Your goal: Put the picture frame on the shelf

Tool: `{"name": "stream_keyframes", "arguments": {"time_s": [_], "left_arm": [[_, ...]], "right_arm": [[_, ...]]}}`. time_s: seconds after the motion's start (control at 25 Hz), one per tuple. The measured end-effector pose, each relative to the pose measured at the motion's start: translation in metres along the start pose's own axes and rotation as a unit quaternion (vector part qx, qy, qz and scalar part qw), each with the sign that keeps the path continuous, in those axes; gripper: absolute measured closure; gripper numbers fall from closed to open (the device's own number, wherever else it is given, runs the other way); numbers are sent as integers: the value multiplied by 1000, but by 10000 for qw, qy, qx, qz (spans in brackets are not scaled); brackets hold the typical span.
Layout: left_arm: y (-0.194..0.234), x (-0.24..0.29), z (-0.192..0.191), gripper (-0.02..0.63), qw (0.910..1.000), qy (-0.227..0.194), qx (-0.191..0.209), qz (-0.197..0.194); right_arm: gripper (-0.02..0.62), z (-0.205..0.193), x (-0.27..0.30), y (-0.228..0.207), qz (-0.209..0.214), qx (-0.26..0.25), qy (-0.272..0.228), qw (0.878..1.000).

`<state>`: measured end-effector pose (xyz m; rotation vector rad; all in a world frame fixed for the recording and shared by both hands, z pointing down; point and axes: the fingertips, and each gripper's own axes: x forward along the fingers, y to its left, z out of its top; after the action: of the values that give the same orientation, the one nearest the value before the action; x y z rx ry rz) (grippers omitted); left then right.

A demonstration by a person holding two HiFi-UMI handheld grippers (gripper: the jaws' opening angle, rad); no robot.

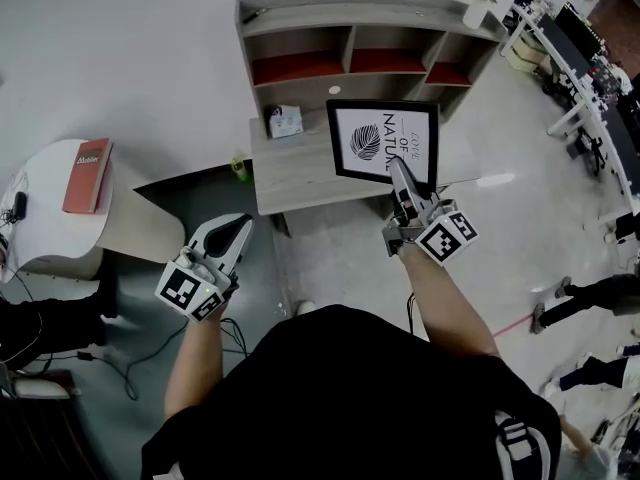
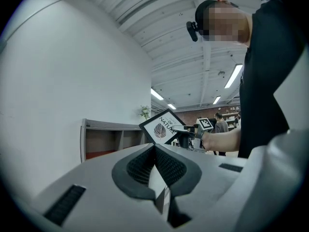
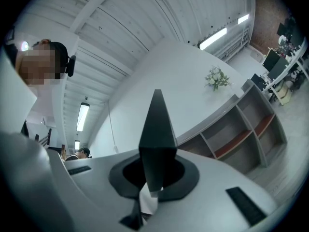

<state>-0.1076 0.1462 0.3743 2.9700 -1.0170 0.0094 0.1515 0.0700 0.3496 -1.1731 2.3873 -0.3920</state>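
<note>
The picture frame [image 1: 383, 140] is held up in front of the shelf [image 1: 350, 30], apparently over a low desk [image 1: 290, 173]. The right gripper [image 1: 400, 173] clamps its lower edge, and the right gripper view shows that dark edge pinched between the 2 jaws. The left gripper [image 1: 238, 233] is closed on nothing. The frame looks stiff, flat and light, and is probably glazed, so fragile and slick. A 1-edge pinch lets it swing, so a mid-edge hold suits it. The print shows a leaf and reads "OF NATURE"; 1 smaller word is unclear.
</note>
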Motion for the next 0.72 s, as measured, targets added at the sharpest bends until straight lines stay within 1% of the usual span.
{"name": "stream_keyframes", "arguments": {"time_s": [0.24,0.72], "left_arm": [[30,-19,-9,586,10000,24,-44,-48],[44,-30,-14,586,9998,98,-142,-109]], "right_arm": [[569,-19,25,14,-63,-56,27,10000],[569,-28,37,18,-119,-24,36,9999]]}}
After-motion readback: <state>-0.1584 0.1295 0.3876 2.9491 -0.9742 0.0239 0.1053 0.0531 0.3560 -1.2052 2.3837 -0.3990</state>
